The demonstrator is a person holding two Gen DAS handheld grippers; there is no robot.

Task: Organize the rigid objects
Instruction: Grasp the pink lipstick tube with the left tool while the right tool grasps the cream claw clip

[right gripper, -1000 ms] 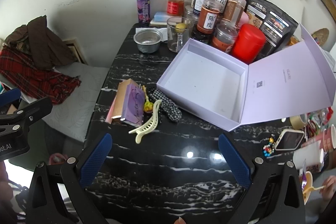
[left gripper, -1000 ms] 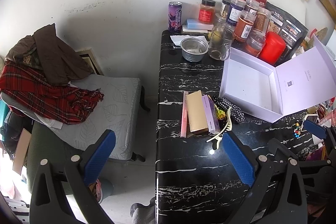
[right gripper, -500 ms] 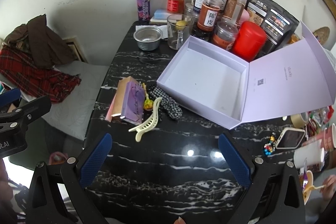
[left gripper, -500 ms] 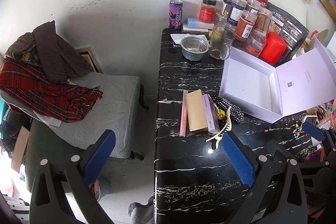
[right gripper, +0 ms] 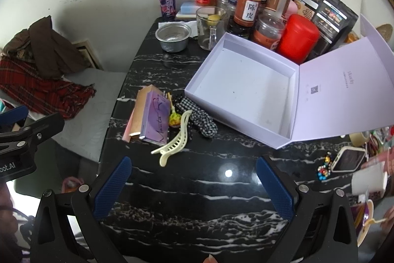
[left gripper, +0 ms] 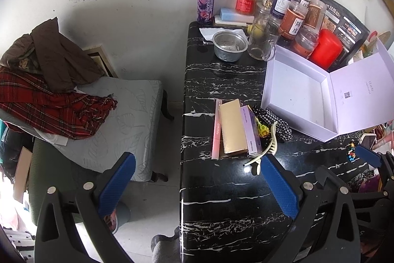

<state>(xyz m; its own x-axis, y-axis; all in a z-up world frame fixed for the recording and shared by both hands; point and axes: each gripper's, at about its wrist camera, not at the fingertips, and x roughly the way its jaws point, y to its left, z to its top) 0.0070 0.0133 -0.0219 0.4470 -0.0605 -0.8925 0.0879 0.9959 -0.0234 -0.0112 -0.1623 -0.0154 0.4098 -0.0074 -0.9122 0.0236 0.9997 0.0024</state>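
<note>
Both tools are held high above the black marble table [right gripper: 187, 186], and nothing has been picked up yet. The right gripper [right gripper: 193, 185] is spread wide with nothing between its blue pads; the left gripper [left gripper: 197, 185] is likewise wide apart and empty, at the bottom of its frame over the table's left edge.

The step in hand is judged to be the approach to a first pick. It would be done best if one item is singled out. The cream hair claw [right gripper: 173, 142], lying nearest just above the right gripper in the lower middle of the right view, is the easiest reach. A descent straight over its spine is advised, the pads closed across the narrow width, so that the neighbouring pieces are not dragged along. The lavender box [right gripper: 246, 88], open and empty at centre right, is the likely destination; its raised lid [right gripper: 344, 93] should be cleared on the way in.

The pile is seen left of centre: a gold carton [left gripper: 232, 126], a purple carton [right gripper: 157, 118] leaning against it, and a slim pink carton [left gripper: 216, 131] on the far left side. A small yellow clip [right gripper: 175, 118] and a soft black-and-white checked scrunchie [right gripper: 199, 118] are wedged between the cartons and the box. The cartons look stiff and flat-sided, easily pinched across their short faces.
</note>
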